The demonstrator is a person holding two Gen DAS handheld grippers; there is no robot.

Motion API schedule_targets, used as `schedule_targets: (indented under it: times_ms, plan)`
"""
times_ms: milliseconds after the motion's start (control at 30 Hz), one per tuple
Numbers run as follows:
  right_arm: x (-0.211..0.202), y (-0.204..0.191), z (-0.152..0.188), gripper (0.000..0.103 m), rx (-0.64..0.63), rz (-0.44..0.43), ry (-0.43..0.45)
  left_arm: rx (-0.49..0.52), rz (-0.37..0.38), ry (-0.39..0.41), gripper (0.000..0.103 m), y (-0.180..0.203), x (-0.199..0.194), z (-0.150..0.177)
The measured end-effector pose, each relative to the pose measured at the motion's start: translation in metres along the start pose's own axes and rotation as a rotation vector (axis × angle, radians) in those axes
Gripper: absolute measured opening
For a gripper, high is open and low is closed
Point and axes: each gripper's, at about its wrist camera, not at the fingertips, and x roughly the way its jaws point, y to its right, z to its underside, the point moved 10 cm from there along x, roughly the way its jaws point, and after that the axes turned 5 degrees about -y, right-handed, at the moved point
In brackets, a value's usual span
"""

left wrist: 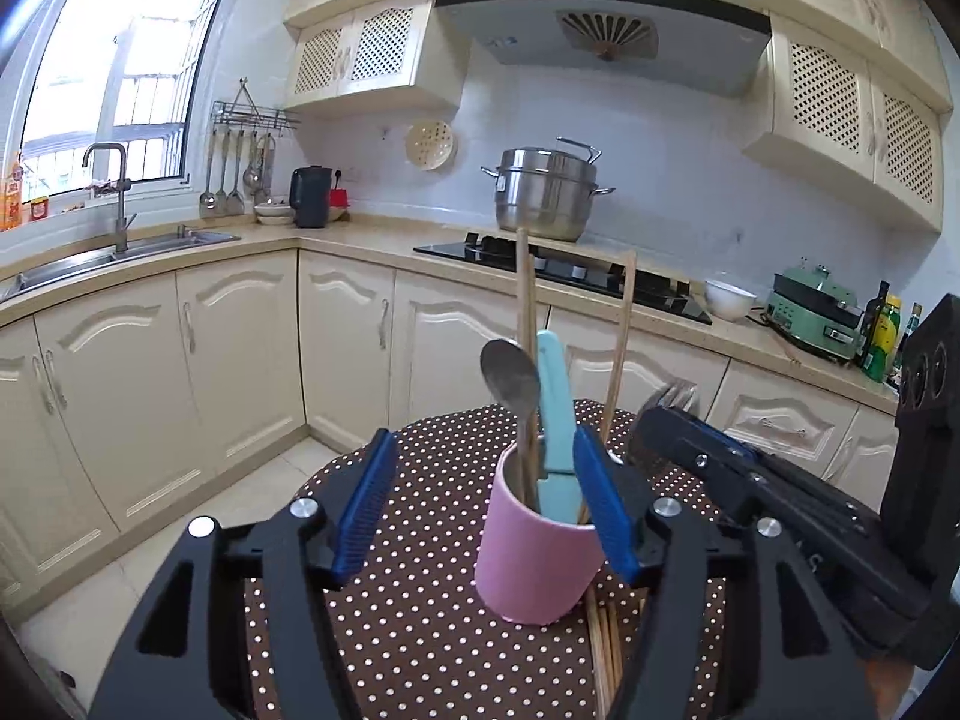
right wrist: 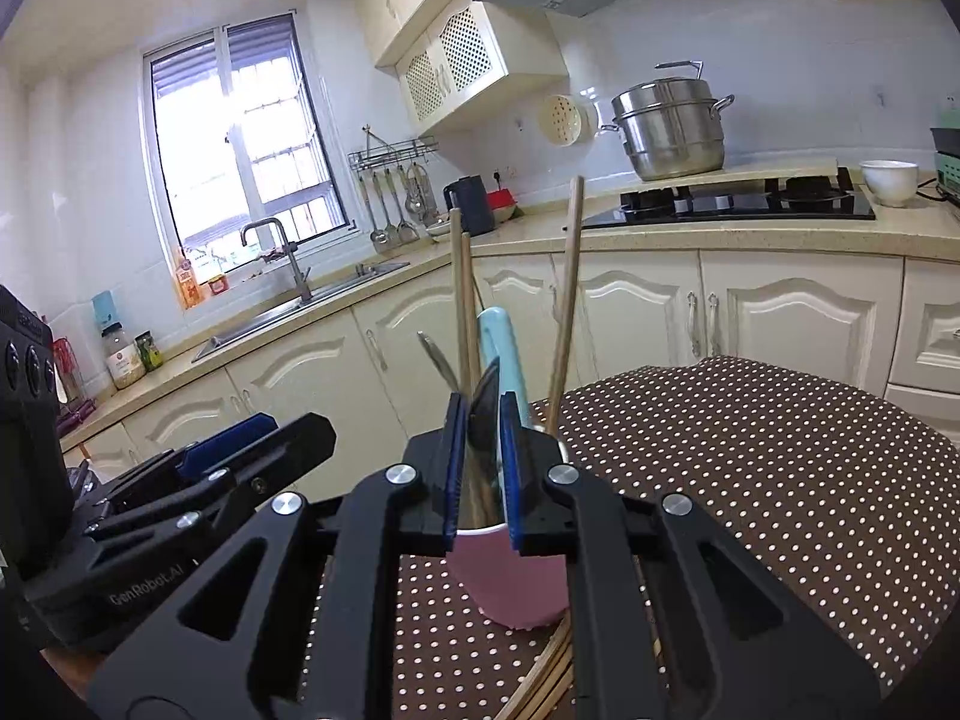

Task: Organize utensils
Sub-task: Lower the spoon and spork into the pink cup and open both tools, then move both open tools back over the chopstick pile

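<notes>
The right gripper point(right wrist: 483, 450) is clamping a fork point(left wrist: 675, 396) over the pink cup point(left wrist: 537, 546) on the worktop point(left wrist: 420, 600), the left gripper point(left wrist: 486, 510) is standing released around it, and an off-centre descent is risking tipping the cup.

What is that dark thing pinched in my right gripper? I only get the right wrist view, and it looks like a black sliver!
Observer: The left wrist view shows it. Your right gripper holds a silver metal fork, with its tines poking up beyond the gripper.
Operator: Is my other gripper squeezing the cup?
Observer: No. The left gripper is open, and the round pink cup stands between its blue pads. I cannot tell whether a pad touches it.
</notes>
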Motion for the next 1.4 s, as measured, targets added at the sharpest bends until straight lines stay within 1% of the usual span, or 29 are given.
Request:
schedule_targets:
  times_ms: [267,433,467,500,533,567,667,733,767,900,1067,1200,1300,1400]
  plan:
    - [-0.005,-0.004,0.002,0.013,0.001,0.027,-0.009,0.003,-0.005,-0.022,0.064,-0.006,-0.011,0.006]
    - [-0.017,-0.009,0.003,0.014,-0.007,0.037,-0.007,0.031,-0.005,-0.023,0.065,-0.004,-0.021,0.011]
    - [-0.021,-0.009,0.003,0.022,-0.004,0.042,-0.002,0.032,-0.005,-0.023,0.065,-0.003,-0.023,0.011]
    - [-0.024,-0.010,0.003,0.036,-0.003,0.044,0.002,0.031,-0.001,-0.022,0.066,-0.002,-0.025,0.012]
    - [-0.027,-0.010,0.003,0.045,-0.002,0.049,0.010,0.028,0.003,-0.022,0.066,-0.002,-0.028,0.012]
    - [-0.032,-0.010,0.003,0.050,-0.005,0.055,0.020,0.025,0.006,-0.019,0.066,-0.002,-0.030,0.012]
    - [-0.041,-0.011,0.004,0.050,0.000,0.053,0.023,0.024,0.019,-0.012,0.066,0.001,-0.040,0.012]
    - [-0.046,-0.010,0.005,0.056,0.007,0.056,0.025,0.027,0.022,-0.007,0.066,0.003,-0.046,0.012]
    - [-0.048,-0.009,0.004,0.061,0.013,0.057,0.029,0.029,0.024,-0.005,0.066,0.004,-0.048,0.012]
    - [-0.060,-0.008,0.002,0.064,0.026,0.062,0.040,0.038,0.028,-0.003,0.067,0.008,-0.058,0.013]
    - [-0.072,-0.004,0.009,0.065,0.040,0.074,0.021,0.048,0.039,-0.016,0.070,0.015,-0.066,0.019]
    - [-0.078,0.002,0.025,0.067,0.045,0.114,-0.028,0.076,0.065,-0.049,0.071,0.025,-0.068,0.028]
    - [-0.081,0.009,0.042,0.068,0.051,0.143,-0.078,0.098,0.096,-0.093,0.074,0.037,-0.068,0.038]
    - [-0.084,0.018,0.058,0.068,0.073,0.158,-0.114,0.110,0.101,-0.140,0.074,0.042,-0.063,0.049]
